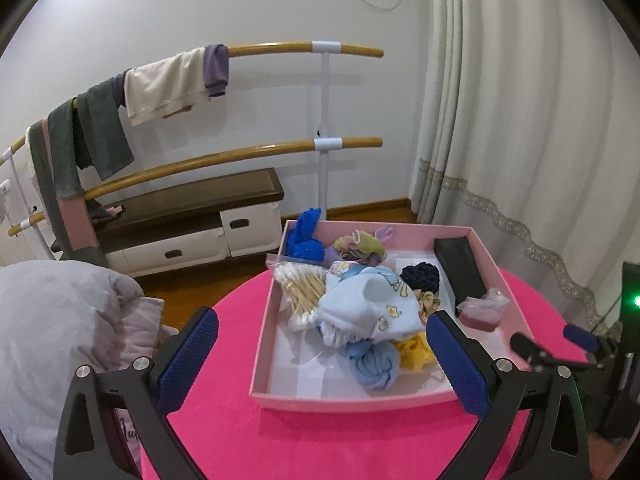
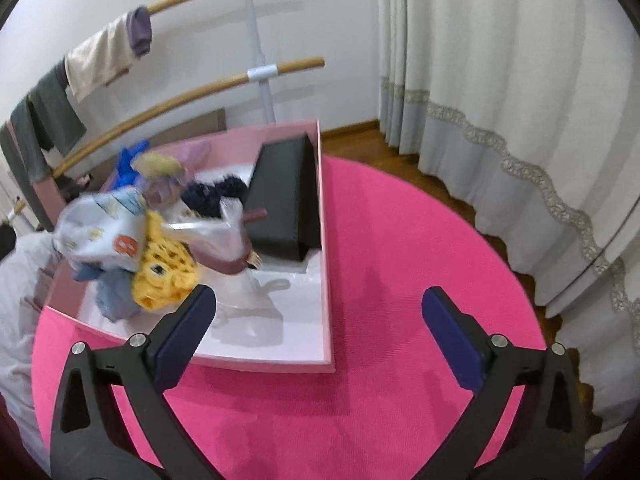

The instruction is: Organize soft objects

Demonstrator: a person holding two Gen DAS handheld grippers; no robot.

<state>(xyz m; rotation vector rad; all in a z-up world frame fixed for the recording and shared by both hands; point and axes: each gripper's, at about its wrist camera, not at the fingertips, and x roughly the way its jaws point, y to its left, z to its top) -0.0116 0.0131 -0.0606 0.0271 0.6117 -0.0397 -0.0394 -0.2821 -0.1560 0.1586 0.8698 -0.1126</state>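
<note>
Jaws of the left gripper [image 1: 322, 344] and right gripper [image 2: 318, 322] both stand wide apart, nothing between the pads, each angled down over the round pink table [image 2: 400, 240]. The soft objects [image 1: 360, 304] lie heaped inside the shallow pink tray [image 1: 348, 402]: printed pale-blue cloth, knitted yellow piece, blue yarn, bagged cotton swabs. A rigid black wedge-shaped case [image 2: 286, 200] lies along the tray's right wall. The right wrist view blurs the heap.

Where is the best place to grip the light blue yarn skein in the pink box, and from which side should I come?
Probably pinch the light blue yarn skein across its rounded near end, coming from above over the pink box front wall. That end lies exposed; its far end is buried under the printed cloth.
</note>
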